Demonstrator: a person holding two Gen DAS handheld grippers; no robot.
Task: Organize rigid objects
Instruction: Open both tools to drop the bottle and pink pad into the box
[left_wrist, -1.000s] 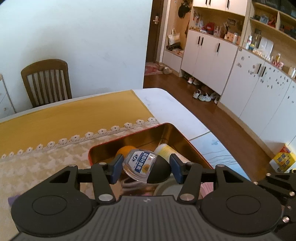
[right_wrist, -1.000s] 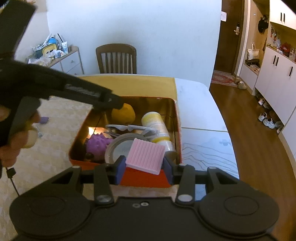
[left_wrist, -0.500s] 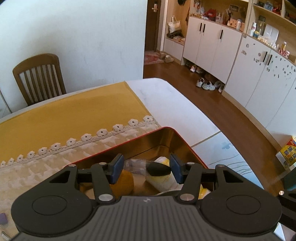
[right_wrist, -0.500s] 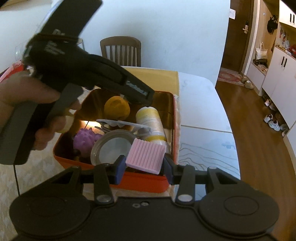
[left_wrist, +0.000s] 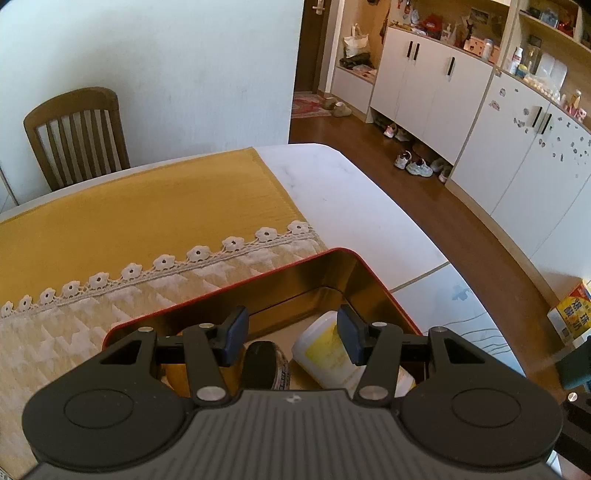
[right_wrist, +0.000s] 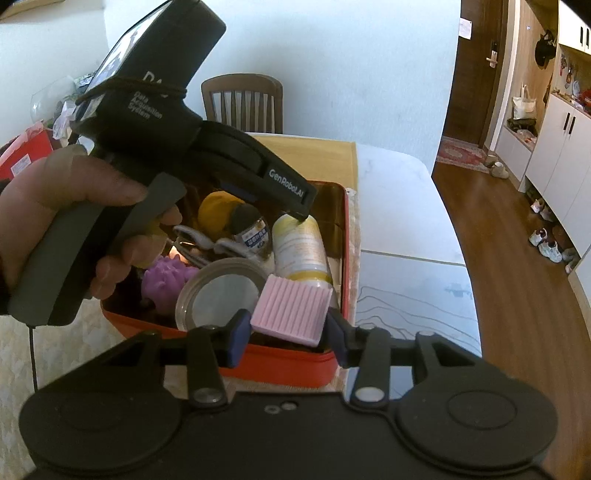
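Note:
An orange tin (left_wrist: 343, 254) stands on the tablecloth. My left gripper (left_wrist: 291, 336) hangs open over its far end, with nothing between its pads. Below it lies a small clear jar with a black cap (left_wrist: 258, 363) beside a yellow-and-white bottle (left_wrist: 325, 354). The right wrist view shows the jar (right_wrist: 253, 230) inside the tin (right_wrist: 280, 369), under the left gripper held by a hand (right_wrist: 55, 206). My right gripper (right_wrist: 286, 332) holds a pink ribbed block (right_wrist: 291, 314) over the tin's near right corner. Its jaws are opening, with the block still between them.
The tin also holds an orange ball (right_wrist: 214, 214), a purple spiky ball (right_wrist: 166, 277), a round clear lid (right_wrist: 225, 295) and the bottle (right_wrist: 301, 247). A wooden chair (left_wrist: 77, 136) stands behind the table. Bare white tabletop (left_wrist: 351, 206) lies right of the tin.
The jar has left my left gripper's jaws and now lies in the tin; that gripper moved forward over the tin. The right gripper kept its place with the pink block.

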